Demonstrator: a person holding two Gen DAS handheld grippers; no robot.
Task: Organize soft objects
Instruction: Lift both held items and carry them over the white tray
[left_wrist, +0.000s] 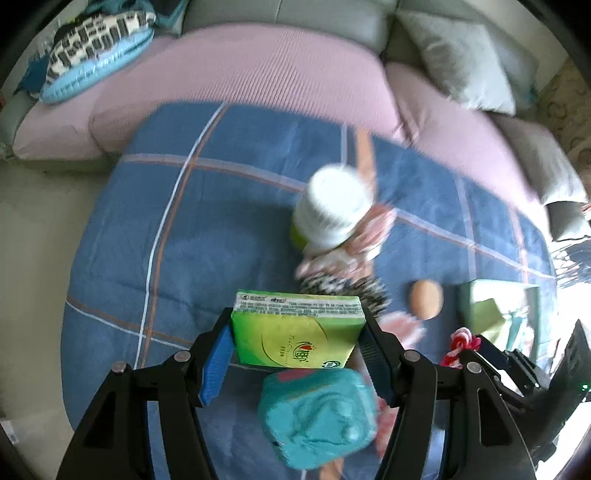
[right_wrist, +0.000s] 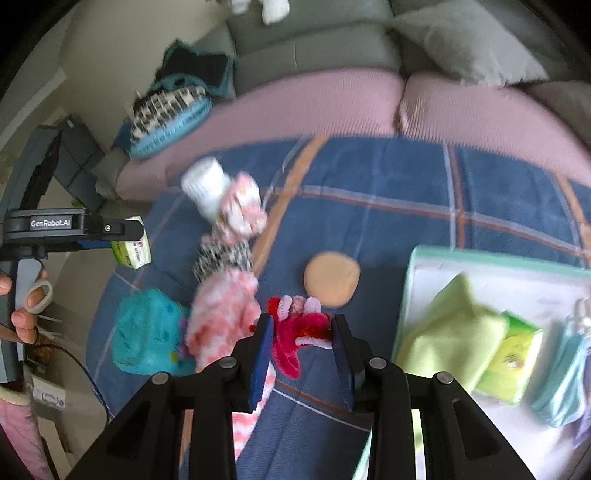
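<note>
Tissue pack (left_wrist: 297, 334) crosswise in left gripper (left_wrist: 297, 354), printed face up

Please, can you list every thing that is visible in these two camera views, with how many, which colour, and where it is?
tissue pack: 1, green, between left gripper's pads
fuzzy toy: 1, red and pink, between right gripper's pads
plush cube: 1, teal, on blanket
round pad: 1, tan, on blanket
bottle: 1, white, on blanket
fluffy cloth: 1, pink-white, on blanket
tray: 1, pale green rim, right of blanket
folded cloth: 1, lime, in tray
blanket: 1, blue plaid, on sofa
left gripper: 1, black
right gripper: 1, black
</note>
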